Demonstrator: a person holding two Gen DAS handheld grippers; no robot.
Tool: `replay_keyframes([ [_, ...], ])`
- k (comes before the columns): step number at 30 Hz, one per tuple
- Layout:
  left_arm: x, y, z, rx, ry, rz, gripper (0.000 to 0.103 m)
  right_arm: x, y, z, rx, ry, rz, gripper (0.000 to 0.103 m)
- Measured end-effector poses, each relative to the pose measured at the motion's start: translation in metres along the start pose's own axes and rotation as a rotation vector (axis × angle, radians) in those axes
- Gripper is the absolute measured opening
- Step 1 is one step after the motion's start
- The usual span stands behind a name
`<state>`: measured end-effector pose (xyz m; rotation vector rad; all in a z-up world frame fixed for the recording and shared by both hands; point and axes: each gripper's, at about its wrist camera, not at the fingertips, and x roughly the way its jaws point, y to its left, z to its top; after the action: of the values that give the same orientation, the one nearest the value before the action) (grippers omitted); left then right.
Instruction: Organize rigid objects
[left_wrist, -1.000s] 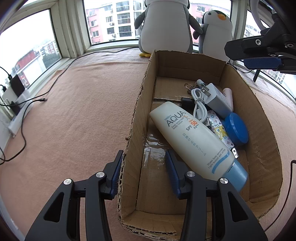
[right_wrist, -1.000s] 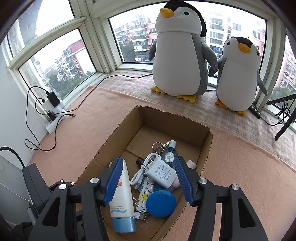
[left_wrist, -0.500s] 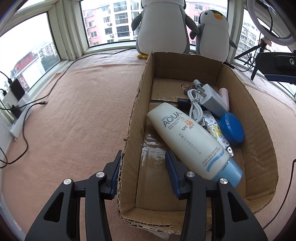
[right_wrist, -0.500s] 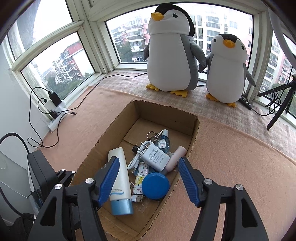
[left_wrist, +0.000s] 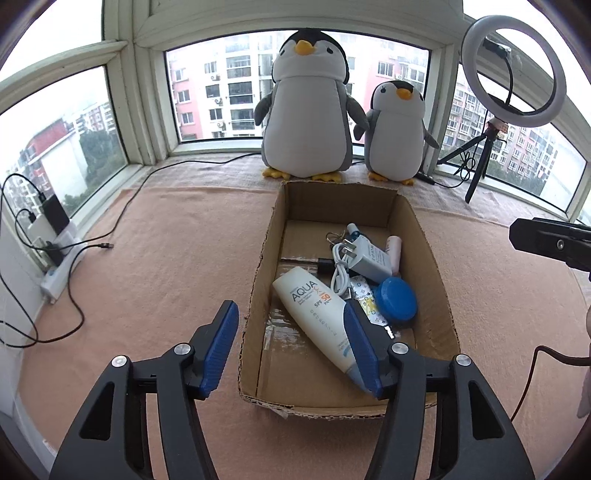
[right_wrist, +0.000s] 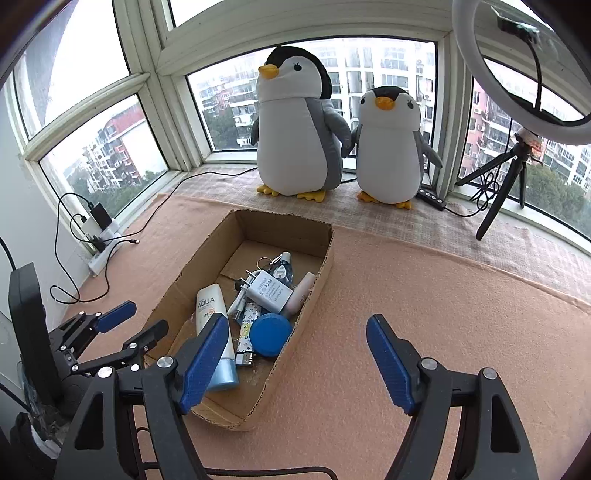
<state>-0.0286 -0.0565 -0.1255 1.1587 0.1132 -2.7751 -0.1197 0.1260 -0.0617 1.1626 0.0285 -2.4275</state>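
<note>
You've got both grippers empty: left gripper (left_wrist: 291, 349) jaws apart above box's near-left wall, right gripper (right_wrist: 297, 363) wide apart above mat. Sunscreen tube (left_wrist: 317, 313), charger (right_wrist: 269, 290), blue jar (right_wrist: 270, 334) all sitting inside cardboard box (right_wrist: 314, 273), probably sorted already

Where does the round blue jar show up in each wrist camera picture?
Left wrist: blue jar right of centre, by the cardboard box's right wall.
Right wrist: blue jar left of centre, low in the box.
Shared landmark: the white sunscreen tube lying alongside.
</note>
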Motion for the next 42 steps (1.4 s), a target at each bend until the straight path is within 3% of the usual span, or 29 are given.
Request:
replay_keyframes([
  [8, -0.042, -0.011, 0.02, 0.01, -0.079, -0.025, 0.071, -0.037, -0.008, -0.011, 0.035, -0.079, -0.068, 0.079],
  [17, -0.066, -0.016, 0.027, 0.023, -0.113, -0.025, 0.077, -0.064, -0.006, -0.02, 0.019, -0.14, -0.122, 0.085],
  [42, -0.077, -0.021, 0.027, 0.017, -0.115, -0.025, 0.08, -0.07, -0.01, -0.027, 0.024, -0.141, -0.14, 0.087],
])
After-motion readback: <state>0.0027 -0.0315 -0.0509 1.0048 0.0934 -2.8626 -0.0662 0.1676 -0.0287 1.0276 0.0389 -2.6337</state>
